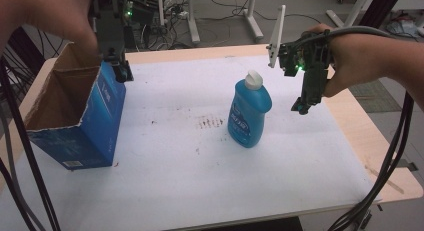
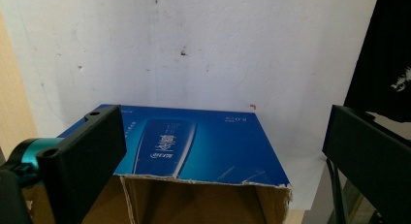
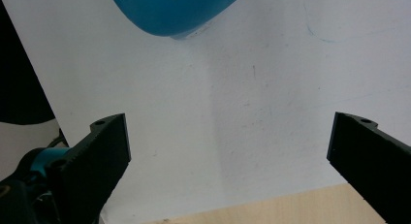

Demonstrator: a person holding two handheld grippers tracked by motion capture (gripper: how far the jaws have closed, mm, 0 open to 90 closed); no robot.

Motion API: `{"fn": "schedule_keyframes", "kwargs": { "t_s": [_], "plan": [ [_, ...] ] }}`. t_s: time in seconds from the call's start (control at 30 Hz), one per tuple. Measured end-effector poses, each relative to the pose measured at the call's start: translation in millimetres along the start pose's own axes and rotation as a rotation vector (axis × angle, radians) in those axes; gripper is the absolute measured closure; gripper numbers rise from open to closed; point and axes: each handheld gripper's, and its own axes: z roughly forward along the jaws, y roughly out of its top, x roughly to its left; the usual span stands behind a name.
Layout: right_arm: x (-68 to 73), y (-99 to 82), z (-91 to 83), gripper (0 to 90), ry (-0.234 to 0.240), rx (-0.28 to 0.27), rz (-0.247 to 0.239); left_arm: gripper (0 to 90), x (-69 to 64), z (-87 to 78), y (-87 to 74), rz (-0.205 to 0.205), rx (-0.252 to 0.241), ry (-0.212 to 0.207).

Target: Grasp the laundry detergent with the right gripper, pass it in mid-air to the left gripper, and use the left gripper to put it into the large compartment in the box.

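Note:
A blue cardboard box [image 1: 75,111] with a torn open top stands at the table's left. My left gripper [image 1: 120,68] hovers at the box's far right top corner, apart from it. In the left gripper view the box's blue printed side [image 2: 203,146] and its brown inside lie below the left gripper [image 2: 223,151], whose jaws stand wide open and empty. A blue bottle [image 1: 249,113] with a white cap stands upright mid-table. My right gripper [image 1: 304,105] hangs to the right of it, pointing down. The right gripper [image 3: 228,156] is open over the white sheet, with the bottle's base [image 3: 174,10] ahead.
A white sheet [image 1: 200,176] covers most of the wooden table [image 1: 385,161]; bare wood shows along the right and far edges. Thick black cables hang at the lower left and lower right. Stand legs and cables [image 1: 195,16] lie on the floor beyond the table.

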Motion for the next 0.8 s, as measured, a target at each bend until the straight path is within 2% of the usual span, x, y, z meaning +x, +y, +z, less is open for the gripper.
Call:
{"fn": "schedule_keyframes", "kwargs": {
  "t_s": [0.13, 0.23, 0.63, 0.8],
  "plan": [
    [6.6, -4.5, -4.0, 1.0, -0.015, -0.031, 0.033, 1.7, -1.2, 0.2, 0.9, 0.007, -0.004, 0.002],
    [13.0, -9.0, -5.3, 1.1, -0.011, -0.075, 0.067, 1.7, -2.7, 0.3, 1.0, 0.009, 0.004, 0.006],
    [33.5, -24.5, 8.4, 1.1, 0.006, -0.180, 0.152, 1.7, -8.9, 0.1, -3.2, 0.006, 0.004, 0.012],
    [43.6, -31.3, 15.4, 1.0, -0.010, -0.237, 0.210, 1.7, -9.6, -0.3, -4.5, 0.004, 0.004, 0.014]
  ]
}}
